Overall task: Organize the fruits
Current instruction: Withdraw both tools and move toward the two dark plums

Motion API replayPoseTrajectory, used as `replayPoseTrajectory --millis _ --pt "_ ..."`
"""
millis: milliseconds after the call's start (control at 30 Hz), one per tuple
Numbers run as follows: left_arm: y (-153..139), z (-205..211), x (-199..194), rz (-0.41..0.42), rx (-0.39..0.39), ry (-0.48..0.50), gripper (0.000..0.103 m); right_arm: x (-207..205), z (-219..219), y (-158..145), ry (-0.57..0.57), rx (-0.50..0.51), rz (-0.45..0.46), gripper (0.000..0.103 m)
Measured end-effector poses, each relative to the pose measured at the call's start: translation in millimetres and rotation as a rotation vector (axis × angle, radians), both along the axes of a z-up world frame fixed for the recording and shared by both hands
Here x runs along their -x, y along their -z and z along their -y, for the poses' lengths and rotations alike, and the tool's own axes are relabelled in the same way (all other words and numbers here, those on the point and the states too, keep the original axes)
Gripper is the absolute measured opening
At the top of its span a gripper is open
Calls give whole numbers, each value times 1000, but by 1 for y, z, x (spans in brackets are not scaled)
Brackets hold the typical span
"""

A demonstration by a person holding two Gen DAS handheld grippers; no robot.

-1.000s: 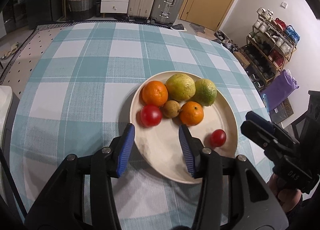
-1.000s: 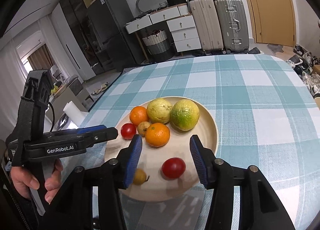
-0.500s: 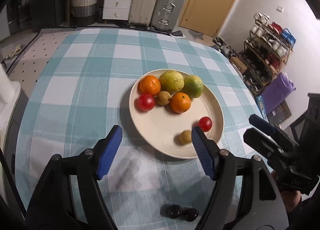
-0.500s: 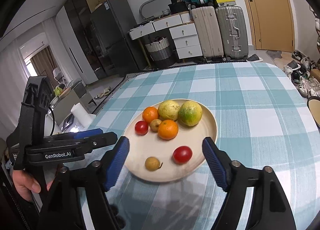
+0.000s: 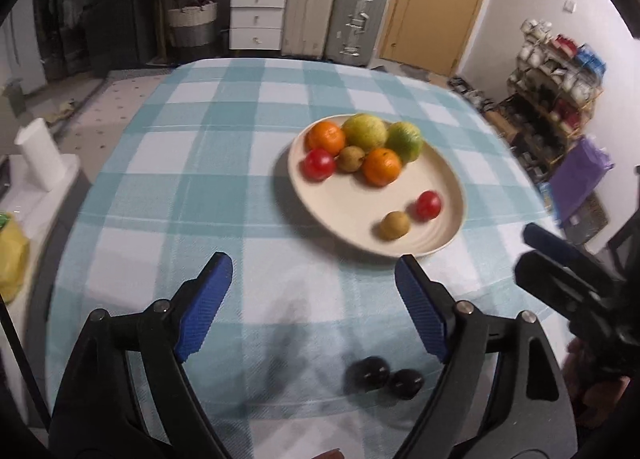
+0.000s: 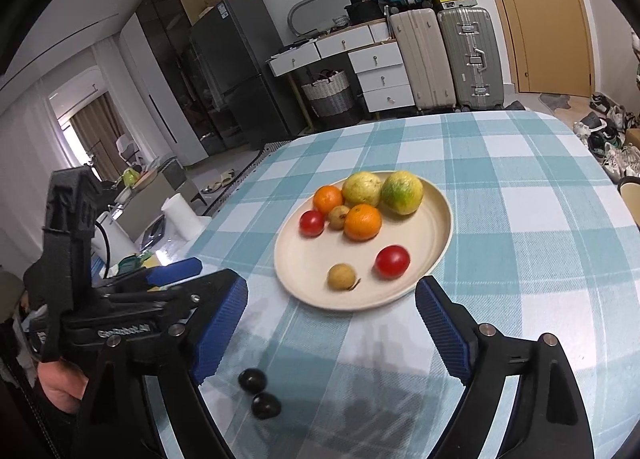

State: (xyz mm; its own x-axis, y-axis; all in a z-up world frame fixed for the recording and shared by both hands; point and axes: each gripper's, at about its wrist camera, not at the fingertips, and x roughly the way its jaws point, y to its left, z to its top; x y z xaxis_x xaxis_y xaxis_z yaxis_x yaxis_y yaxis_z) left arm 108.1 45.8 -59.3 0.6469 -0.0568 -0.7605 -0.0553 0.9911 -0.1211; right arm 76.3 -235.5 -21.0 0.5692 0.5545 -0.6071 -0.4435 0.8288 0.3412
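Checked tablecloth (image 5: 168, 163) holds plate (image 5: 332, 215) and two dark fruits (image 5: 384, 375) between wide-open, empty left gripper (image 5: 312, 299) and right gripper (image 6: 332, 323).

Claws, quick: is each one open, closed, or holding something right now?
Left claw: open, holding nothing.
Right claw: open, holding nothing.

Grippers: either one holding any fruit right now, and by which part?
Nothing held. Left gripper and right gripper are both open, above the tablecloth, short of the plate.
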Motion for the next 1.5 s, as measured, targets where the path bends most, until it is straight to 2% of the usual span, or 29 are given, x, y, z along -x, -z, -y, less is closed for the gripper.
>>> replayPoseTrajectory --millis 67,300,433,933,1067,1167,1233,1267,1367,1500 --pt "2 0 5 -5 -15 -7 83 6 -2 2 -9 3 -1 90" --pt "8 -3 27 2 24 -3 89 27 -10 13 -53 19 -26 90" --pt "13 2 39 2 26 20 99 37 -14 23 -73 27 -47 90" --pt "31 -21 61 -1 58 8 101 57 -25 56 -124 50 -127 90" --pt "33 -35 62 4 68 -17 101 61 -33 56 -142 66 -109 89" --pt "34 -44 62 0 84 -36 101 63 -42 57 -158 93 -96 81" --pt "35 -49 62 -1 93 -42 101 64 -50 60 -173 121 -98 64" --pt "36 -51 62 -3 96 -43 101 64 -55 62 -186 133 -103 60" --pt "38 -55 63 -6 101 -50 101 66 -61 64 -196 159 -94 56" --pt "42 -56 63 -14 103 -49 101 66 -67 67 -192 190 -92 44"
